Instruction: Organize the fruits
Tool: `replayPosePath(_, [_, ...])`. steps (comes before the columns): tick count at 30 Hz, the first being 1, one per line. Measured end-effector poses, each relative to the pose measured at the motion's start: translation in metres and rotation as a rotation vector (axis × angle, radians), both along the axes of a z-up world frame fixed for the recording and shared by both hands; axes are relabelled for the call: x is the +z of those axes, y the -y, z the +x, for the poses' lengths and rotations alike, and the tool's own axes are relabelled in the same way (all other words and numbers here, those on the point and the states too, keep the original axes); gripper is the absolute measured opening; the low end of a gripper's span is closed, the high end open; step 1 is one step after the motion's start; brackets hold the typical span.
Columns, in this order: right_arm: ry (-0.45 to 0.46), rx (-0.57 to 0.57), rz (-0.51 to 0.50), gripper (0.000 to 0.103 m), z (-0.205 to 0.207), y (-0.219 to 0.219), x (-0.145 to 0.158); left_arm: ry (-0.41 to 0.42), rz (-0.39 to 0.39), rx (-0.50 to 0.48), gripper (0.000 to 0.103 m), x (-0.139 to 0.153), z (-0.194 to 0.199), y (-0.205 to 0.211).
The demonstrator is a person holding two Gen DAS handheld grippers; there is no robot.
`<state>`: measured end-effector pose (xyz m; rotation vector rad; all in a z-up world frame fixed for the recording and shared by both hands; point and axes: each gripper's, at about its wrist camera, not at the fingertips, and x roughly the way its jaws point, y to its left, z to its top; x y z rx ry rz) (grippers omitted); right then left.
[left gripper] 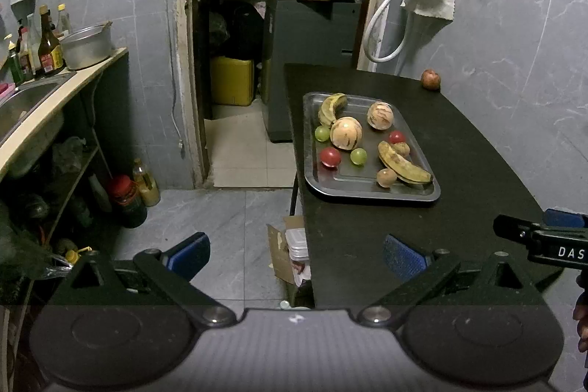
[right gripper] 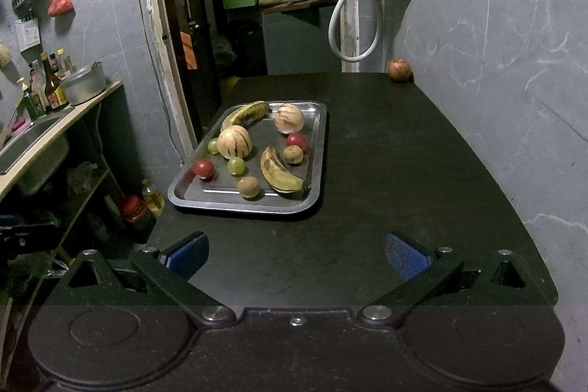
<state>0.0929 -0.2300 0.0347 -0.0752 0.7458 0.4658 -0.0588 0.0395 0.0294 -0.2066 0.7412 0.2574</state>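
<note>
L gripper [left gripper: 296,254] & R gripper [right gripper: 296,254] both released, cardboard box [left gripper: 281,252] only in L view, fruit tray [right gripper: 319,149]

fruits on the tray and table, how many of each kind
bananas: 2
striped melons: 2
red tomatoes: 2
green fruits: 2
brown fruits: 2
apple, off the tray: 1
total: 11

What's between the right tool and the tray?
Only bare dark tabletop lies between the open right tool and the tray, as the right wrist view shows.
</note>
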Motion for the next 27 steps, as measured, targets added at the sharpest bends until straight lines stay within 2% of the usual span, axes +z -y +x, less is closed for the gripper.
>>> replayPosePath(27, [0.002,-0.016,-0.004,0.102,0.0041,-0.0017,0.0049,-0.003,-0.006,0.005,0.102,0.0007,-0.0021,-0.0015])
